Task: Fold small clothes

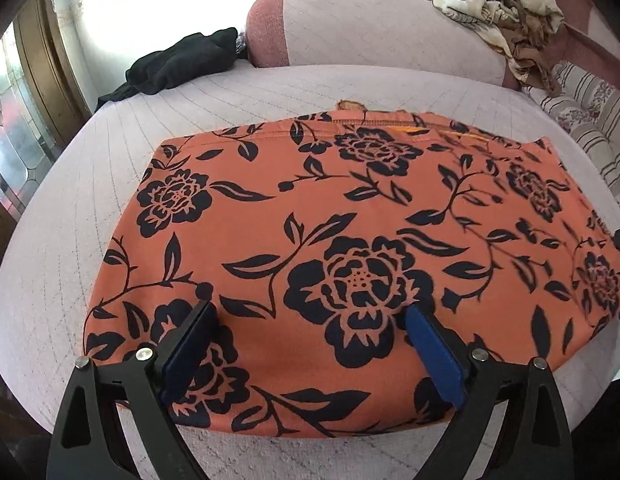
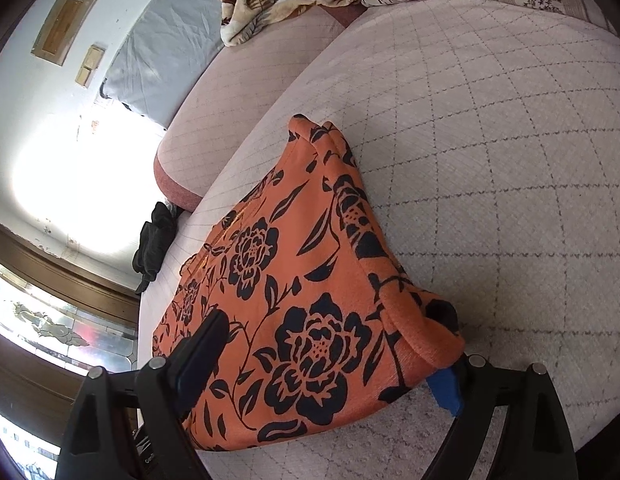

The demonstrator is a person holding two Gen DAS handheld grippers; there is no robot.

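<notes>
pink quilted bed (image 1: 70, 184) carries the garment (image 1: 310, 216), long axis across spread left gripper (image 1: 310, 316); right gripper (image 2: 333, 340), also spread, straddles its end.

The orange floral garment (image 2: 294, 280) lies folded on the quilted pink bed (image 2: 489, 160). The right gripper (image 2: 329, 360) straddles its near corner, jaws spread wide, one under the fabric edge.

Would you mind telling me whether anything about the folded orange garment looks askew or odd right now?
Mostly neat, but the orange floral garment bulges open at its near right corner, a loose rolled edge draped over one finger of the right gripper. A small tab also pokes past the far edge.
</notes>
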